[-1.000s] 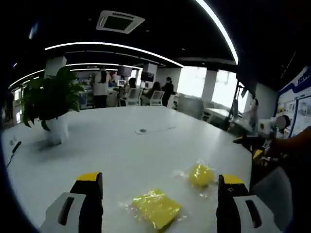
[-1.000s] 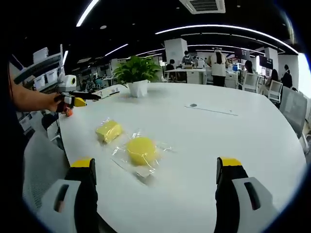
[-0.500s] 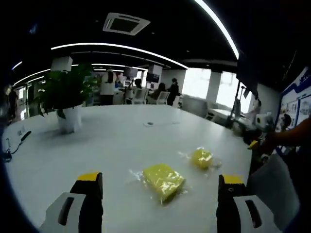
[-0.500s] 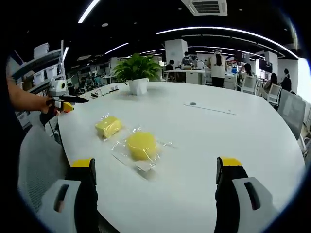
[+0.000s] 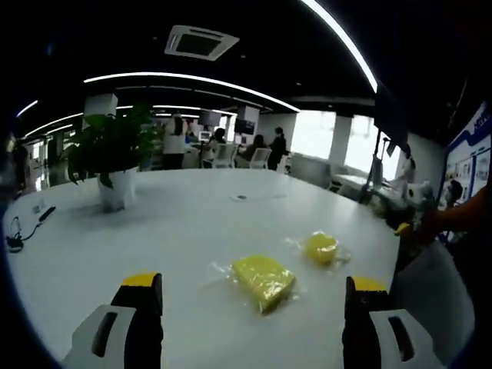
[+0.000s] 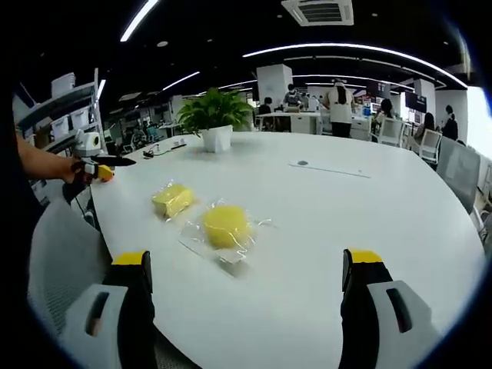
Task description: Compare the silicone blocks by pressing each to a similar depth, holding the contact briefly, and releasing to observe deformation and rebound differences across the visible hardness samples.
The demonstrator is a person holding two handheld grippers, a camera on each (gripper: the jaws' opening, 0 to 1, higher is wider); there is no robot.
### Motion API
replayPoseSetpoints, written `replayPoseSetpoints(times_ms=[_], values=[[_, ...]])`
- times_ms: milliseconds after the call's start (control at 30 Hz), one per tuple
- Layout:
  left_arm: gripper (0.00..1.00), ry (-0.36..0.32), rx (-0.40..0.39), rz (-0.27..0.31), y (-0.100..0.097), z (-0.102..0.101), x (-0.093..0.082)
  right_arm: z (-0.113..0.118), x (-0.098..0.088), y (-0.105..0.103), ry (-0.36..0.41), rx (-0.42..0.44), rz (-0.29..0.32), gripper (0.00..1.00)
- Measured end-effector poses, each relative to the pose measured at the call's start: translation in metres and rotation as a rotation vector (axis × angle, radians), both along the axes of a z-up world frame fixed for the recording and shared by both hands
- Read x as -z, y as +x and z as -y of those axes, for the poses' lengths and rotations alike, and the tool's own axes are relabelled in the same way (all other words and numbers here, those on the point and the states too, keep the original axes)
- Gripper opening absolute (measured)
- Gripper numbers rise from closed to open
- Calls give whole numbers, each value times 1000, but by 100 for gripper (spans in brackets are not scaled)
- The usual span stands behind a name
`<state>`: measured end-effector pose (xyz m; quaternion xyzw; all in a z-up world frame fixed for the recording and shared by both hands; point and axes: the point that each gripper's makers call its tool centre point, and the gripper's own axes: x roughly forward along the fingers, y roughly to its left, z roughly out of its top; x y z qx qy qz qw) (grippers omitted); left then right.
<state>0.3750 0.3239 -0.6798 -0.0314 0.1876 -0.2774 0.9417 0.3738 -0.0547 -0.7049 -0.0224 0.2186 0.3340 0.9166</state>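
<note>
Two yellow silicone samples in clear plastic wrap lie on the white table (image 5: 177, 231). In the left gripper view the square block (image 5: 264, 280) is nearest, just ahead of my open left gripper (image 5: 250, 323); the round block (image 5: 320, 247) lies beyond it to the right. In the right gripper view the round block (image 6: 225, 225) lies ahead and left of centre of my open right gripper (image 6: 250, 307), with the square block (image 6: 172, 200) farther left. Neither gripper touches a block. The left gripper (image 6: 96, 165) appears at the far left of the right gripper view, held by a hand.
A potted plant (image 5: 114, 157) (image 6: 214, 119) stands farther back on the table. A small round port (image 6: 302, 163) sits in the tabletop. A cable (image 5: 27, 227) lies at the table's left edge. People and office chairs fill the background. A grey chair (image 6: 58, 254) is beside the table.
The left gripper view has swung and pulled back, so the square block now lies farther ahead and centred. The right gripper view has barely shifted. Both grippers stay open.
</note>
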Motion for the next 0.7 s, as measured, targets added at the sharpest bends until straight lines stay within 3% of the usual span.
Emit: replayPoseSetpoints(times_ms=[100, 433, 700], values=[[100, 6, 2, 12, 2, 1, -3, -1, 4, 0, 9, 2, -16, 96], [100, -38, -20, -38, 1, -1, 3, -3, 7, -2, 26, 4, -44, 96], [100, -39, -35, -29, -1, -4, 4, 0, 9, 0, 21, 16, -61, 97]])
